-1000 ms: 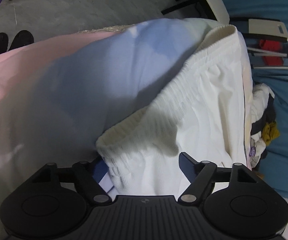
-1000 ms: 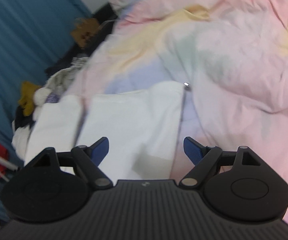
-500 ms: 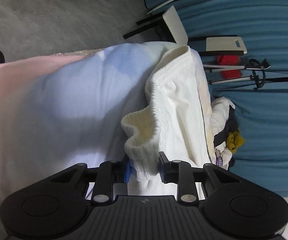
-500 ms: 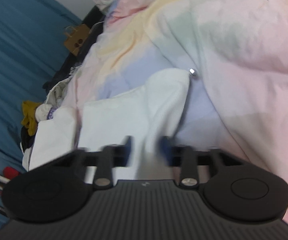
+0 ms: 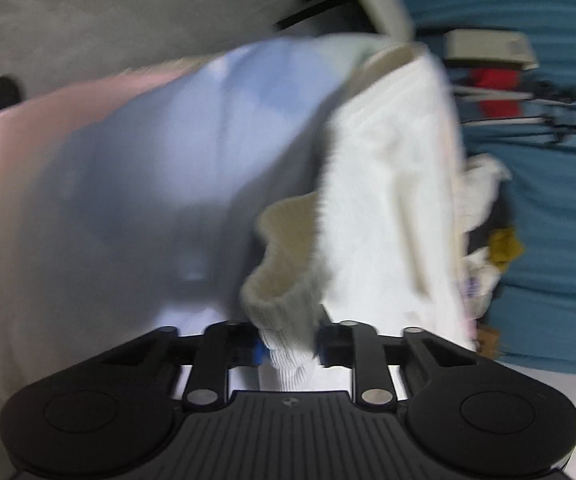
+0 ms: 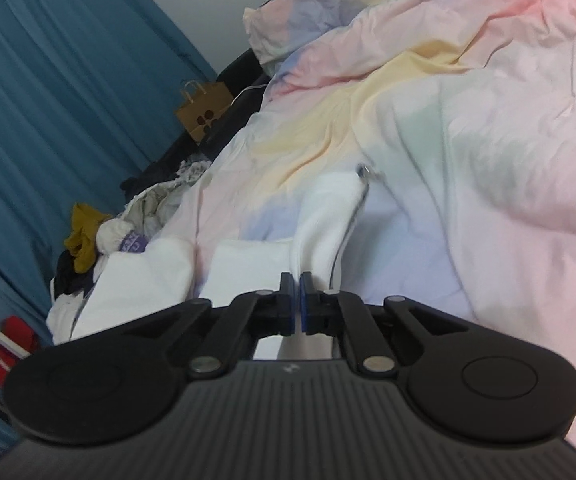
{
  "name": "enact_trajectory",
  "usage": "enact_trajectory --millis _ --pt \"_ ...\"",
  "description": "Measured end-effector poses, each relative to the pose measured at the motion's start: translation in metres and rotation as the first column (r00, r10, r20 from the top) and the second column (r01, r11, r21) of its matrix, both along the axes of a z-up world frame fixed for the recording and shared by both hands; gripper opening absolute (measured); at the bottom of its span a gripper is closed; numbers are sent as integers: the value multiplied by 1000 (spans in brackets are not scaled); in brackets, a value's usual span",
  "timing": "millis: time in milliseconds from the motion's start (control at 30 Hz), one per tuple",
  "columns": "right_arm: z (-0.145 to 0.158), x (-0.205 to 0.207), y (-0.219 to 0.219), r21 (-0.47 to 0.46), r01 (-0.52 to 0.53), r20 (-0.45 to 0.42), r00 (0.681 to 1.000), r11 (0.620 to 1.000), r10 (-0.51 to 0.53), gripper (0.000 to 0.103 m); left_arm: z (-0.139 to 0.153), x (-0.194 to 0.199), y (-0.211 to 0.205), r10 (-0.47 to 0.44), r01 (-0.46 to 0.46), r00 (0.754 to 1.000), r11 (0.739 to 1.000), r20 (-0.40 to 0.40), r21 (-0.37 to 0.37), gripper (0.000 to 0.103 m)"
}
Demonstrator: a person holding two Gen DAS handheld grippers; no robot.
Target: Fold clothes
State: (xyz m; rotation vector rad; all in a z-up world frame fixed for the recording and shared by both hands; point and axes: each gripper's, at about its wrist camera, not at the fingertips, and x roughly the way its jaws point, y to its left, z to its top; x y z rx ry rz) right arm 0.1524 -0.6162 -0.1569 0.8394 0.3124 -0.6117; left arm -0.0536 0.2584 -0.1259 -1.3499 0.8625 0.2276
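Two black grippers are seen. On the left gripper (image 5: pixel 288 350), blue pads, silver pivot screws, round side discs and a ribbed body are shown. The same parts are seen on the right gripper (image 6: pixel 295 304), plus a small white mark.

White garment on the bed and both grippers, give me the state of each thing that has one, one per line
left gripper: shut on the ribbed waistband.
right gripper: shut on a raised fold of the cloth, fingers nearly touching.
white garment: partly lifted off the bed, bunched at both grips, not yet folded flat.
pastel duvet: spread out, rumpled.
paper bag: upright, open at the top.
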Motion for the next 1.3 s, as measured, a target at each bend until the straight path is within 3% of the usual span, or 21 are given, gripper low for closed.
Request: enact_trajectory --millis 133,233,333,400,567,667,833,967,1033,1133,1300 --pt "35 -10 21 -167 -18 26 999 986 23 5 27 -18 1 31 -36 980 999 196 20 17" --pt "65 -9 28 -202 -19 83 996 979 37 5 45 -28 4 70 -81 947 996 315 23 17" --pt "96 16 33 -267 -70 98 990 961 99 5 59 -28 8 114 -133 901 991 419 16 17" --pt "118 46 38 -298 -112 92 985 948 145 5 62 -15 14 143 -160 884 987 444 1 17" --pt "166 143 68 -437 -197 42 970 878 238 5 69 44 35 193 -208 879 978 437 -14 18" --pt "171 217 95 -533 -233 -18 964 813 264 5 67 89 52 210 -230 886 973 413 0 18" --pt "128 341 121 -589 -312 -138 948 745 288 5 56 186 75 184 -220 931 972 315 81 18" --pt "66 411 141 -588 -415 -256 910 694 327 5 37 256 83 159 -196 965 965 207 173 19" --pt "38 425 140 -558 -445 -274 896 700 350 6 24 282 87 173 -201 971 963 164 178 21" --pt "23 426 124 -494 -449 -205 892 744 402 6 29 306 87 138 -161 984 957 110 240 23" --pt "42 413 101 -417 -518 -153 850 747 504 12 46 321 80 75 -106 992 939 104 327 35"
